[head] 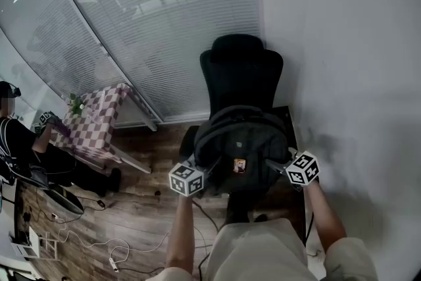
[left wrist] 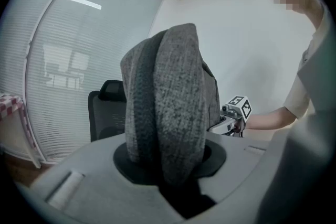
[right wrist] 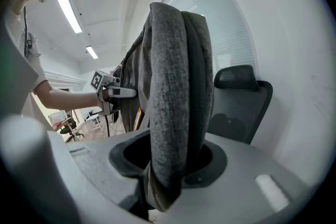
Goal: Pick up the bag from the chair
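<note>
A dark grey backpack stands upright over the seat of a black office chair; whether it still rests on the seat I cannot tell. My left gripper is at the bag's left side, shut on a padded grey shoulder strap that runs up out of its jaws. At the bag's right side my right gripper is shut on the other grey strap. Each gripper shows in the other's view: the right gripper and the left gripper. The chair's back stands behind the bag.
A white wall runs close on the right and a glass wall with blinds behind the chair. A table with a checkered cloth and a seated person are at the left. Cables lie on the wooden floor.
</note>
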`<state>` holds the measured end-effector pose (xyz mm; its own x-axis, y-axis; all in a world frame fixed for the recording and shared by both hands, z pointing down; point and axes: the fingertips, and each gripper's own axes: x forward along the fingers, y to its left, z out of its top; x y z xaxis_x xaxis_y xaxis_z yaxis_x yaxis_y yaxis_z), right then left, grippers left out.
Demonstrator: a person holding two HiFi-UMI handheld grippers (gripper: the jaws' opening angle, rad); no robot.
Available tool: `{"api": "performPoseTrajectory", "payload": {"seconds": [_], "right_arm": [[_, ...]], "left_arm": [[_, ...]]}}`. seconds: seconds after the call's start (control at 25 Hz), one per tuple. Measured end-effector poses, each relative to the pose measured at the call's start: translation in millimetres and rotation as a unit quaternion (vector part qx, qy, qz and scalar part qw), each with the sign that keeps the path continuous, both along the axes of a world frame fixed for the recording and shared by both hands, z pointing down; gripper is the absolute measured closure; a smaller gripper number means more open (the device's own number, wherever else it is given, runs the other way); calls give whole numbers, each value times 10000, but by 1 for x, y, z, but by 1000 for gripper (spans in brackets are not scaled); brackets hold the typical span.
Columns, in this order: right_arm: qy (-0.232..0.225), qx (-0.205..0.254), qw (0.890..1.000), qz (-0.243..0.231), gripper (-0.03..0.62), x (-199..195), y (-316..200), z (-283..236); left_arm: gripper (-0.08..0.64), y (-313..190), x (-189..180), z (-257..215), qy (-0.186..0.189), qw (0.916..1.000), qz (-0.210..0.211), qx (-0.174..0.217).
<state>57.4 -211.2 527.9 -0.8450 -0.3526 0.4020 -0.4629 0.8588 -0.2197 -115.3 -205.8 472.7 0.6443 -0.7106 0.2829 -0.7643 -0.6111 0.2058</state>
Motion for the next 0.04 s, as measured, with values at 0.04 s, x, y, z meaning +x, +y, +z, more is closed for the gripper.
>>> {"api": "performPoseTrajectory", "payload": {"seconds": [0.04], "right_arm": [[12, 9, 10000, -37, 446, 1, 0, -1]], "left_arm": [[445, 0, 2, -1, 6, 10000, 37, 24]]}}
